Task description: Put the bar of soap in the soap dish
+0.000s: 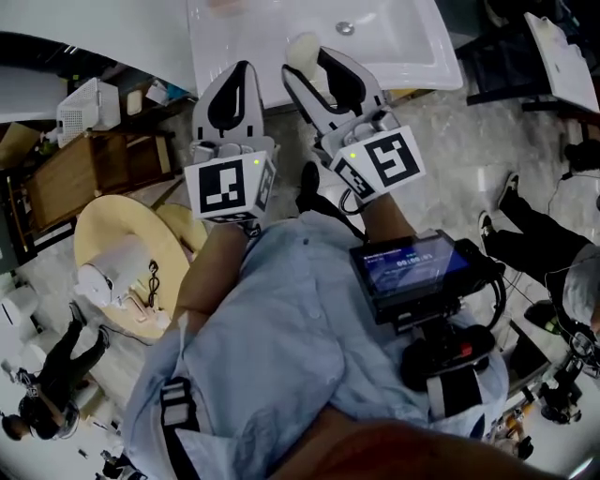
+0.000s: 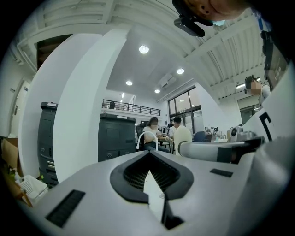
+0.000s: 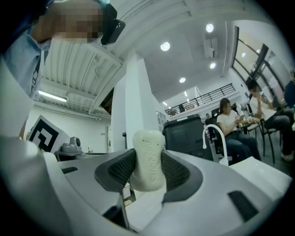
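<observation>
The bar of soap (image 1: 303, 51) is cream-coloured and stands on end between the jaws of my right gripper (image 1: 317, 64), which is shut on it. In the right gripper view the soap (image 3: 148, 161) fills the gap between the ribbed pads, its top above them, held by the right gripper (image 3: 148, 154). My left gripper (image 1: 243, 70) is just left of it, shut with nothing in it; its jaws meet in the left gripper view (image 2: 148, 156). Both point up, in front of the white sink (image 1: 412, 52). I cannot make out a soap dish.
The sink's drain (image 1: 345, 28) shows at the top; a white faucet (image 3: 215, 137) is in the right gripper view. A round wooden table (image 1: 98, 230) and a wooden crate (image 1: 75, 178) stand at the left. People sit beyond (image 3: 230, 122). A screen device (image 1: 412, 267) hangs on my chest.
</observation>
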